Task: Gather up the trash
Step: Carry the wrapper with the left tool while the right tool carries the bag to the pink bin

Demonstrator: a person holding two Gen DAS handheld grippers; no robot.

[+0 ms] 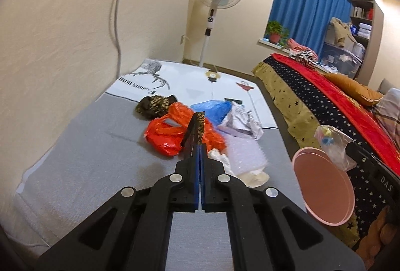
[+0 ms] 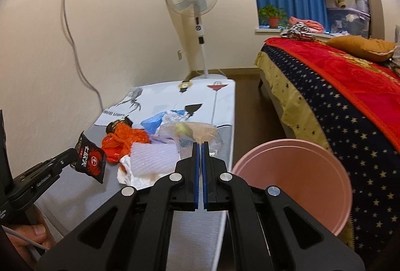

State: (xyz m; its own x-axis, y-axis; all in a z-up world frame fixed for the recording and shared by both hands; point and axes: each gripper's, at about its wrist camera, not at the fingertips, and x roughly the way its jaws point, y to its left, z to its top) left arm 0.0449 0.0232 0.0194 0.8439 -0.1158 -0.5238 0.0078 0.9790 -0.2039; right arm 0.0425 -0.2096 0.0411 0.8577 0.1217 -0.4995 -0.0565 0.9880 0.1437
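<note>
My left gripper is shut on a black snack wrapper, held above the grey mat; the right wrist view shows that wrapper with red print in the left gripper. My right gripper is shut on a clear plastic bag with small items inside, also seen in the left wrist view. A pink bin stands to the right, open side toward me, also in the left wrist view. Trash lies on the mat: an orange bag, a blue bag, white foam wrap.
A low mattress with a grey and white cover runs along the wall. A bed with a star-print and red blanket stands at the right. A standing fan is at the far end. A cable hangs down the wall.
</note>
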